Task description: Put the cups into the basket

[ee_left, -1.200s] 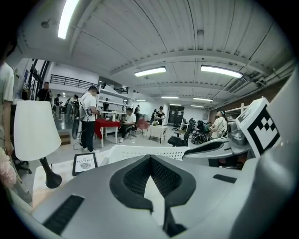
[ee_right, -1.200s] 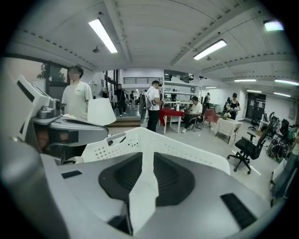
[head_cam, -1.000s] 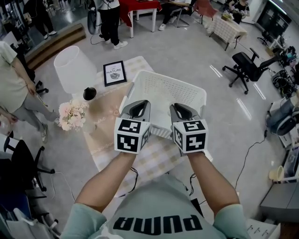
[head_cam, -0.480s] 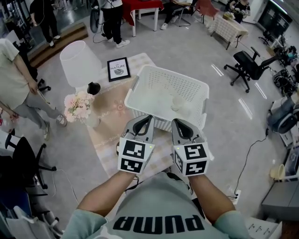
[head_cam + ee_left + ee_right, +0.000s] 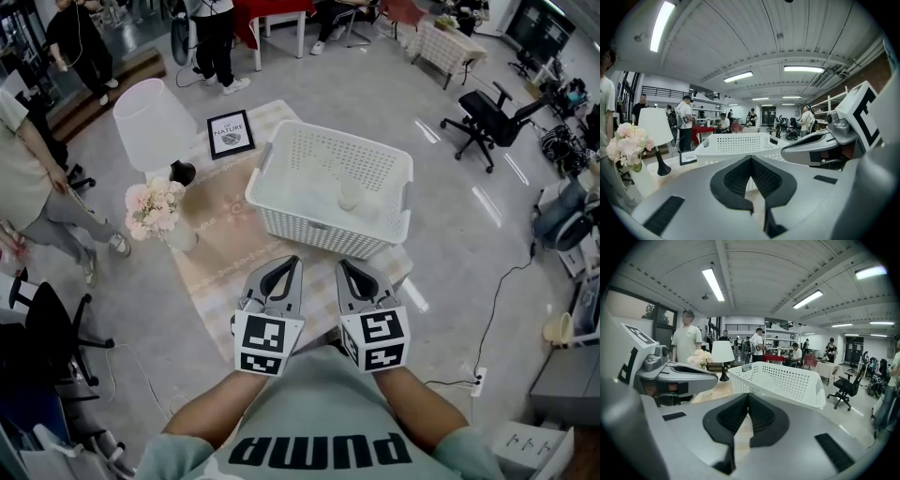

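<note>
Head view, largest things first. The table [image 5: 214, 281], under a pale checked cloth, takes up the middle of the floor, and the white basket [image 5: 314, 228] stands at its far right end. A white lamp [image 5: 150, 122] stands at the far left, with a bunch of pink flowers [image 5: 152, 207] near it and a small picture frame [image 5: 230, 134] beside the basket's left corner. The left gripper [image 5: 284, 272] and right gripper [image 5: 352, 274] hang side by side over the near table edge, close to the person's body, short of the basket and apart from it. Each gripper view shows its own dark pads pressed together with nothing between them, so both are clenched and empty. One pale cup [image 5: 350, 194] stands inside the basket. Whether more lie beside it is too faint to tell. No cup shows on the cloth outside. Judgement: the placing step looks finished. If a cup remains out of view, the next move calls for opening a gripper and reaching to it.
</note>
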{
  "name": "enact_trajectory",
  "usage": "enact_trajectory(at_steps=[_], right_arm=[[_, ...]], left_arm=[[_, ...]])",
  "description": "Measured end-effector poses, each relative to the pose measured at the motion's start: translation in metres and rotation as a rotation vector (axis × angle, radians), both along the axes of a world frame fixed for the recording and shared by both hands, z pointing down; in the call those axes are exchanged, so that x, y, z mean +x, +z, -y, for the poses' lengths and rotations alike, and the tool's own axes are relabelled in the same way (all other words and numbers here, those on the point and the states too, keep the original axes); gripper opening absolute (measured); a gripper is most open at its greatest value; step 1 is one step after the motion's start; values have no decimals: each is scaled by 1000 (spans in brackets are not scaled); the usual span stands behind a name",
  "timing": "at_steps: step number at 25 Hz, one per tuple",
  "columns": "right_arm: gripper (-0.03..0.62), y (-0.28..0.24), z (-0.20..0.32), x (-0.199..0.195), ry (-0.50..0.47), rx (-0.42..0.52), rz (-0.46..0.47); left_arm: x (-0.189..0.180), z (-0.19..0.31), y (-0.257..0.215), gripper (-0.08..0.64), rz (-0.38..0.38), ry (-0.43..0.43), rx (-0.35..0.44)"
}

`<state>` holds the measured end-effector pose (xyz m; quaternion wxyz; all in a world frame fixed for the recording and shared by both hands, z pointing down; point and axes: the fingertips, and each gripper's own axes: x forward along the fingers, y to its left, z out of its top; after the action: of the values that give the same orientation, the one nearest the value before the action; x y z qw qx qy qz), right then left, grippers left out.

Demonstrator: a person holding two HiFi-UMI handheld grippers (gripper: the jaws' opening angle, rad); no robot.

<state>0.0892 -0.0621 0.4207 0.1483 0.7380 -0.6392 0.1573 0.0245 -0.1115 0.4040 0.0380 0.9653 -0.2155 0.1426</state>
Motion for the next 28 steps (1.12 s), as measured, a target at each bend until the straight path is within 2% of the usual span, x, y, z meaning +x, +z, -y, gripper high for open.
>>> enact_trajectory(at_steps=[8, 14, 20, 28], right_arm=[[15, -5, -22, -17, -21, 17, -33], [15, -10, -30, -25, -93, 35, -50], [15, -19, -52, -17, -172, 53, -59], [15, -21, -83, -12, -279, 78, -16]], left_arm=[[-12, -28, 4, 2, -19, 2, 14], [-24, -36, 2, 2, -13, -69, 18], [-17, -60, -5, 2, -14, -134, 12], [-11, -100, -1, 2, 6, -240, 4]])
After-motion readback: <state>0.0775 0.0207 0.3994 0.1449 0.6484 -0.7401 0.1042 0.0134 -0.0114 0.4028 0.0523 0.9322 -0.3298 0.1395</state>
